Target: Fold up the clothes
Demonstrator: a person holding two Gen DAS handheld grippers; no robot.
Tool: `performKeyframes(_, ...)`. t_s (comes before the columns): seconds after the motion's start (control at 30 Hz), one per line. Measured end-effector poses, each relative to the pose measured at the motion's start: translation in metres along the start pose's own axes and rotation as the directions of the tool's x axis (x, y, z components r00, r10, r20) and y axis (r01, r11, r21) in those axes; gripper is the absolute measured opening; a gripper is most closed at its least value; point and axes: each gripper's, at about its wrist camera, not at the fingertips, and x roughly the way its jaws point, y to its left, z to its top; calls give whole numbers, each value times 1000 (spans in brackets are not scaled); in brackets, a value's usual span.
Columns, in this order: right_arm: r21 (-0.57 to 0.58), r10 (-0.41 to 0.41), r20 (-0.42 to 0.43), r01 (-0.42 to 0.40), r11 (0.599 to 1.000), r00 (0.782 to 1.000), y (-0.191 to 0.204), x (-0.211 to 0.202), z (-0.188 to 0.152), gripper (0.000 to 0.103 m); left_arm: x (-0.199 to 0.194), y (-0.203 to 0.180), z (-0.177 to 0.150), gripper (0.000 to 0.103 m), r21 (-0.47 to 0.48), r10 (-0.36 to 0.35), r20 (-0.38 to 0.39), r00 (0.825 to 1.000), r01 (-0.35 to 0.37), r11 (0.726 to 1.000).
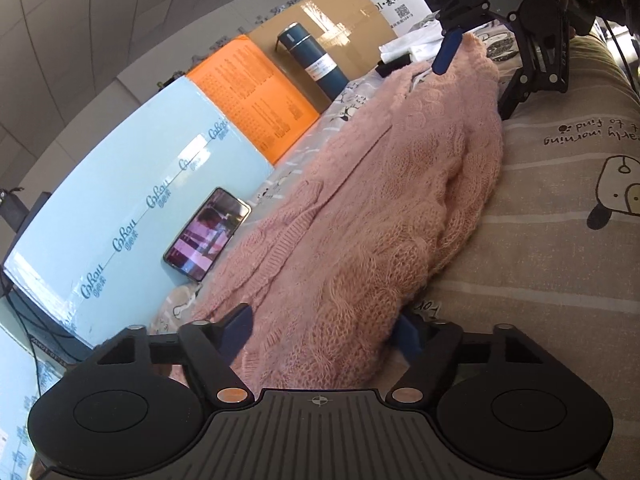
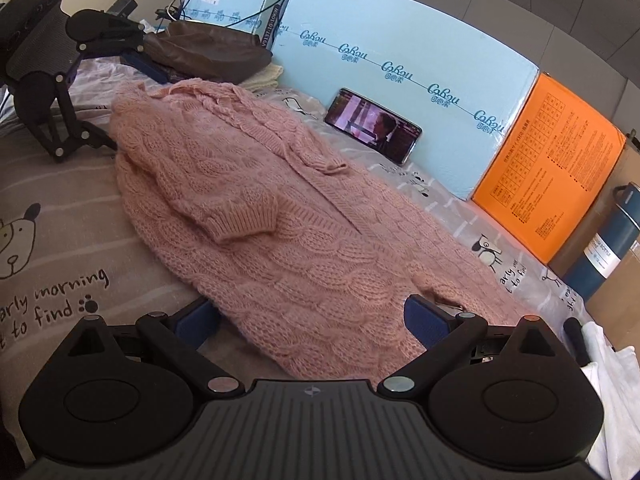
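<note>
Striped bedding (image 2: 80,184) with cartoon dogs and printed words covers the bed, and a pink cable-knit cardigan (image 2: 280,216) lies stretched along it, one sleeve folded across its front. Behind it stand a pale blue box (image 2: 400,40) with a phone (image 2: 372,130) leaning on it, screen lit, then an orange box (image 2: 548,168) and a dark blue bottle (image 1: 312,60).

From the right wrist camera, the right gripper (image 2: 312,320) sits at one end of the cardigan with its jaws spread wide either side of the knit, gripping nothing. The same camera shows a brown bag (image 2: 208,52) at the far end, which the left camera does not.

From the left wrist camera, the left gripper (image 1: 324,328) has jaws wide open astride the cardigan's other end. That view alone shows a white bag (image 1: 396,0) with black lettering and folded white cloth (image 1: 408,46); whether the far gripper's blue fingers touch the knit there is hard to say.
</note>
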Motion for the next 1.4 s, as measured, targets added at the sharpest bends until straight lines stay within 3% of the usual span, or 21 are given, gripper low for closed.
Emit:
performKeyframes(0.03, 6, 3, 9, -3, 1000, 1000, -1, 0, 0, 96, 0, 3, -1, 52, -23, 0, 6, 1000, 0, 1000)
performKeyframes(0.1, 36, -7, 30, 5, 999, 1000, -8, -2, -1, 93, 1, 8, -2, 47, -56, -15, 19, 1000, 16, 998)
performKeyframes(0.17, 86, 8, 52, -13, 996, 999, -19, -5, -3, 64, 4, 11, -3, 36, -55, -19, 7, 1000, 20, 998)
performKeyframes(0.27, 139, 56, 102, -70, 988, 993, -33, -3, -4, 32, 11, 18, -4, 24, -66, -13, 1, 1000, 13, 998)
performKeyframes(0.37, 147, 70, 169, -95, 985, 983, -41, 0, 3, 17, 13, 26, -3, 20, -79, 12, 19, 1000, -10, 997)
performKeyframes(0.47, 144, 55, 223, -89, 986, 973, -55, 8, 19, 15, 16, 42, -1, 19, -87, 68, 29, 997, -65, 994)
performKeyframes(0.6, 134, 67, 235, -101, 986, 970, -76, 32, 40, 14, 30, 70, 3, 19, -97, 72, 24, 997, -69, 993)
performKeyframes(0.7, 142, 102, 199, -131, 981, 975, -91, 56, 49, 14, 48, 87, 1, 20, -120, 18, -1, 1000, -18, 993)
performKeyframes(0.8, 163, 130, 165, -157, 974, 978, -103, 74, 53, 14, 63, 96, -3, 32, -174, 7, -14, 1000, -10, 985)
performKeyframes(0.83, 169, 138, 154, -163, 972, 978, -106, 79, 53, 14, 68, 99, -4, 41, -193, 6, -18, 1000, -9, 981)
performKeyframes(0.87, 177, 144, 146, -169, 970, 979, -109, 83, 54, 14, 70, 100, -4, 57, -207, 3, -2, 1000, -4, 978)
performKeyframes(0.93, 195, 147, 140, -172, 965, 979, -114, 88, 55, 18, 68, 100, -2, 79, -244, -7, 66, 998, 22, 970)
performKeyframes(0.97, 207, 146, 139, -173, 963, 980, -116, 91, 54, 28, 70, 102, 0, 84, -273, -15, 95, 995, 40, 961)
performKeyframes(1.03, 227, 143, 134, -171, 959, 981, -122, 95, 53, 44, 76, 108, 4, 85, -340, -20, 130, 991, 64, 938)
performKeyframes(1.17, 235, 130, 109, -152, 960, 986, -129, 97, 48, 61, 102, 130, 5, 85, -497, -1, 84, 996, 43, 867)
performKeyframes(1.27, 224, 109, 78, -124, 967, 991, -135, 88, 41, 71, 123, 143, -4, 85, -602, -21, 7, 1000, 21, 798)
performKeyframes(1.4, 195, 46, -18, -41, 980, 999, -143, 73, 25, 73, 135, 146, -12, 91, -637, -22, -44, 999, -11, 771)
